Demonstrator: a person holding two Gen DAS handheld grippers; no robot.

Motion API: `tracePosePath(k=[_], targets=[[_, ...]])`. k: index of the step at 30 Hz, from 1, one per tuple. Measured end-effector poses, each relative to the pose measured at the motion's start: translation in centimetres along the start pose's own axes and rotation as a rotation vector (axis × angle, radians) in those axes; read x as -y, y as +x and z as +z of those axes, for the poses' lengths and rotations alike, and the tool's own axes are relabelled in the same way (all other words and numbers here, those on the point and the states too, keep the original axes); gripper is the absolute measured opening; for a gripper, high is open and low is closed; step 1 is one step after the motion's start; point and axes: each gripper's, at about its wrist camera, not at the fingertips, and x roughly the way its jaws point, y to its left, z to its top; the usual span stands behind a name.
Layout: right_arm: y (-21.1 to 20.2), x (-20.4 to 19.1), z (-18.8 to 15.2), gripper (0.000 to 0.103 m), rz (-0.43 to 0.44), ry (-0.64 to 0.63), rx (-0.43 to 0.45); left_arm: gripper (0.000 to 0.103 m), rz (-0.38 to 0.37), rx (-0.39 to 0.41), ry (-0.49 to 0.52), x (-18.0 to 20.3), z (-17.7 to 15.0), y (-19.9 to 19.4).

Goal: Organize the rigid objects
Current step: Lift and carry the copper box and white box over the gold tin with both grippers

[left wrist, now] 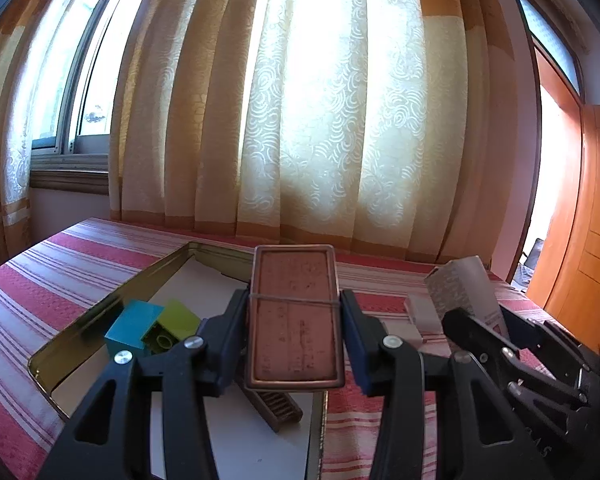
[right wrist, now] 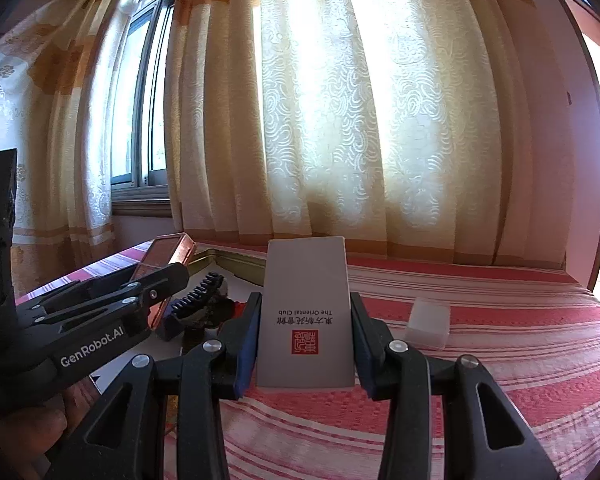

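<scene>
Striped table: two blocks in one tray; each tool clamps one box.

two close wrist views, side by side, facing the curtain, sharing the tray

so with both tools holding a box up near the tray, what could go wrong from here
1. The left tool holds the copper tin only by its side edges, above the tray; a slip could drop it onto the blue block, green block or brown comb.
2. The right tool with the grey box sits close beside the left one, so they might collide.
3. The small clear case could get knocked.
</scene>
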Motion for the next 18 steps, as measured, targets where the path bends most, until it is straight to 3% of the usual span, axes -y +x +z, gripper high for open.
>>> tracePosePath(k=[18], targets=[[0.5, -1.6, 0.2, 0.044, 0.040, -0.020, -0.004, 0.045, 0.045, -0.003, 0.001, -1.5, 0.0, -0.4]])
